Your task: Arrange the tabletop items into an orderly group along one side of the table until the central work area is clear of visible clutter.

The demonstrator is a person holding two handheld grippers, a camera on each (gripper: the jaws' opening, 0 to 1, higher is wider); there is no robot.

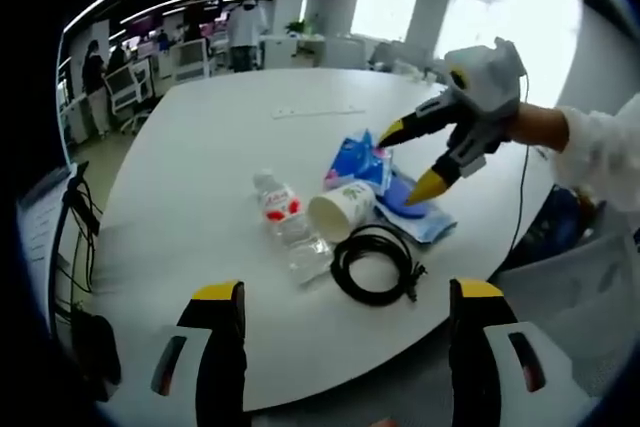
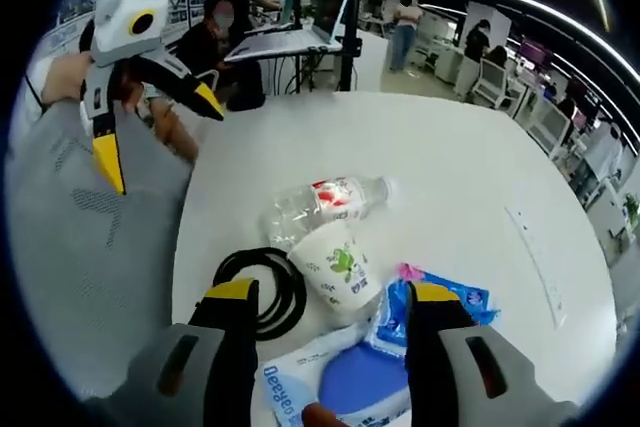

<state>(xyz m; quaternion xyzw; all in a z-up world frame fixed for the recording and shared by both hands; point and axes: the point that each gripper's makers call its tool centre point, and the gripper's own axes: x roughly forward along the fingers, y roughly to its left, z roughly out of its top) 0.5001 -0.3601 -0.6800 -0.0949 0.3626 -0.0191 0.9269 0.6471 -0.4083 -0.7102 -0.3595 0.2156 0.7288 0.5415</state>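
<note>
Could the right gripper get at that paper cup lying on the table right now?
Probably yes. The right gripper hangs open just above the pile, and the paper cup lies on its side between its jaws in its own view, with nothing over it; the bottle and cable lie beside it.

In the right gripper view, the white and blue packet (image 2: 300, 379) lying at the near edge of the table carries blue lettering, seen upside down, that reads roughly "Deeyeo"; I cannot make out every letter. The paper cup (image 2: 335, 265) bears a green printed mark and the water bottle (image 2: 325, 202) a red label, but neither can be read.
</note>
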